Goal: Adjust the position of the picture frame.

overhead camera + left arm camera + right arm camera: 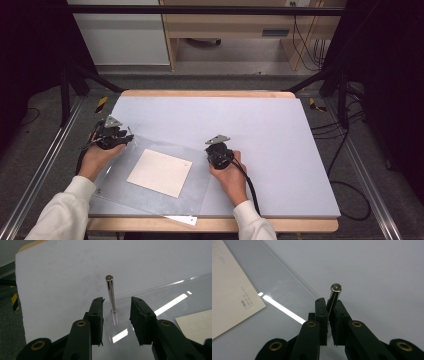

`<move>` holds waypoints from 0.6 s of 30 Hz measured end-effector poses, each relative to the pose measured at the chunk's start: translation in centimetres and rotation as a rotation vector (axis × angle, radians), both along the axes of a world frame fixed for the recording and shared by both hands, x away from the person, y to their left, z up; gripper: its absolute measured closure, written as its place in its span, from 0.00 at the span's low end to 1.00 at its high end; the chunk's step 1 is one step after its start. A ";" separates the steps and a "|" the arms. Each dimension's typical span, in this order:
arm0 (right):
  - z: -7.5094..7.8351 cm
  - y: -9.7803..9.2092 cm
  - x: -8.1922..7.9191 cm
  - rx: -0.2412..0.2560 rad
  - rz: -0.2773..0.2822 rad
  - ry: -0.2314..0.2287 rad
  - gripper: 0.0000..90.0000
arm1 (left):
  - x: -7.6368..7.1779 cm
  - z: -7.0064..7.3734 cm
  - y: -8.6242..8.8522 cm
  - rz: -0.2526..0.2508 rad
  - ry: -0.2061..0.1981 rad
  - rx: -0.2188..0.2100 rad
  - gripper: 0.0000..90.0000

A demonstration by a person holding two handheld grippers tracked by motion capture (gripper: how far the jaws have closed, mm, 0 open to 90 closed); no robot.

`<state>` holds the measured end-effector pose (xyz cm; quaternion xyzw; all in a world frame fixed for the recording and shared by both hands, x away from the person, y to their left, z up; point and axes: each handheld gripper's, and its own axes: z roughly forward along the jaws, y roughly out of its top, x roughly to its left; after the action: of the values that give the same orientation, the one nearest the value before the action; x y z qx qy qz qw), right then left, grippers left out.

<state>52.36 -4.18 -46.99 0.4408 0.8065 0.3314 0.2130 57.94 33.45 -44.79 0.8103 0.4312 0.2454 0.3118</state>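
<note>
A clear acrylic sheet [165, 200] lies in the lower left of the high view, on the pale grey worktop [260, 130], with a cream card [160, 172] showing at its middle. Two polished metal pins stand upright at its far corners. In the left gripper view, the left pin [110, 293] rises at the centre of the frame, its foot on the sheet near the edge, and the left hand-held gripper [116, 315] has its jaws spread to either side of it, not touching. In the right gripper view, the right hand-held gripper [328, 312] is pinching the right pin [333, 296] just below its top. Both hands come in from the bottom of the high view, in white sleeves [65, 210].
</note>
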 end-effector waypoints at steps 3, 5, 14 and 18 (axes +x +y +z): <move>0.0 0.0 0.0 -0.002 0.000 0.001 0.94 | 0.4 -0.3 0.0 0.004 0.014 -0.016 0.72; 0.0 0.0 0.0 -0.001 0.000 -0.001 0.94 | 0.6 -0.5 0.0 0.007 0.014 -0.018 0.74; 0.1 0.0 0.0 0.000 0.005 0.005 0.94 | 1.3 -1.1 -0.4 0.009 0.002 -0.016 0.84; 0.1 0.0 0.0 0.002 0.002 0.008 0.94 | 1.5 -1.4 -0.5 0.026 0.002 -0.005 0.88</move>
<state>52.37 -4.22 -46.92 0.4415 0.8075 0.3307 0.2090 59.47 32.92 -46.18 0.8043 0.4424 0.2476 0.3101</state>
